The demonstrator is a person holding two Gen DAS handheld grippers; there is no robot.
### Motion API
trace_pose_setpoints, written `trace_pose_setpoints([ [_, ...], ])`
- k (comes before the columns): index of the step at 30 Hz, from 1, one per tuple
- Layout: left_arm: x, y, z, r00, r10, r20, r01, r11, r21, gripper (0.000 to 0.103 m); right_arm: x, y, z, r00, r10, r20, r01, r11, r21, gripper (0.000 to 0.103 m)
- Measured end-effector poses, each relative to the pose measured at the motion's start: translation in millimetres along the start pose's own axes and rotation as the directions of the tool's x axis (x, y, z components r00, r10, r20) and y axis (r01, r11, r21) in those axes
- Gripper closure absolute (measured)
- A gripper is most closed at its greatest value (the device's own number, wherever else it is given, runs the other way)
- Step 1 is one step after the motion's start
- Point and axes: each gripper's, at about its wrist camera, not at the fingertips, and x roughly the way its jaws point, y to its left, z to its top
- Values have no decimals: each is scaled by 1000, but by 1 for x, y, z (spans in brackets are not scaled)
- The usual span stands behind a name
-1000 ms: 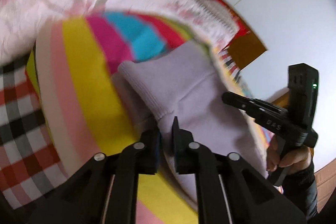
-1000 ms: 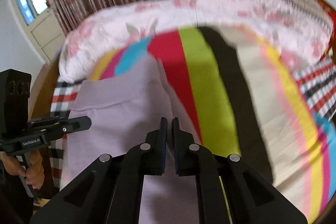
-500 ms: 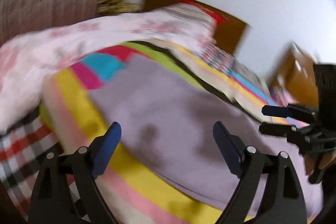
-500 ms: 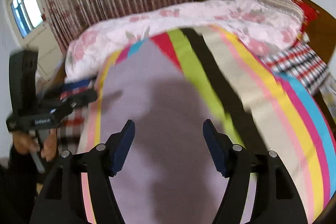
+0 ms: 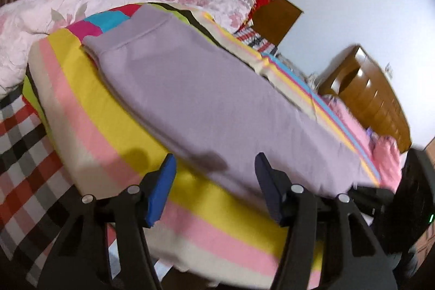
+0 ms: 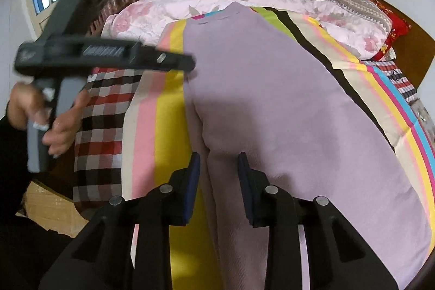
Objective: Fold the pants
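Lilac pants: lying flat on the striped bed, far cuff blurred. We are holding left gripper and right gripper, jaws apart, empty.

Matt lilac knit-cloth pants

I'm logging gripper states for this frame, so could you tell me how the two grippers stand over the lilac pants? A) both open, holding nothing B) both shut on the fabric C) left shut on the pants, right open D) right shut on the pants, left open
A: the left gripper and the right gripper both show their pads spread apart over the lilac pants, with no fabric pinched.
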Motion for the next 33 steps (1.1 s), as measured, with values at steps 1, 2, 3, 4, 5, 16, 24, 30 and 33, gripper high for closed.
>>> trace_pose_setpoints([
  [1, -1, -2, -3, 1000, 3, -8, -3, 1000, 7, 43, 1, 1, 0, 1000, -8, -1, 8, 1000, -6, 74],
  [2, -2, -1, -5, 1000, 0, -12, 0, 1000, 8, 43, 4, 1, 2, 1000, -16, -4, 16, 1000, -13, 74],
  [3, -2, -1, -4, 1000, -2, -12, 2, 1000, 11, 42, 8, 1, 4, 1000, -23, -9, 23, 1000, -19, 75],
  [4, -6, 0, -5, 1000, -2, -11, 2, 1000, 13, 42, 11, 1, 5, 1000, -28, -13, 27, 999, -25, 75],
  [5, -5, -2, -5, 1000, -5, -13, 5, 1000, 14, 42, 15, 3, 7, 999, -38, -15, 38, 999, -36, 75],
  [16, -10, -12, -1, 972, -224, -68, 219, 973, -66, 49, -17, -3, 13, 996, -6, 89, 5, 1000, 10, 97],
  [24, 33, -5, 8, 961, -240, -134, 214, 959, -183, 84, -10, 3, 10, 997, 10, 75, -10, 1000, 7, 97],
  [30, 14, -15, 8, 979, -195, -51, 189, 976, -107, 98, -19, 8, 14, 996, 17, 92, -18, 1000, 9, 98],
  [33, 8, -19, 3, 985, -162, -66, 157, 985, -71, 98, -19, 17, 11, 997, 20, 79, -21, 1000, 7, 98],
])
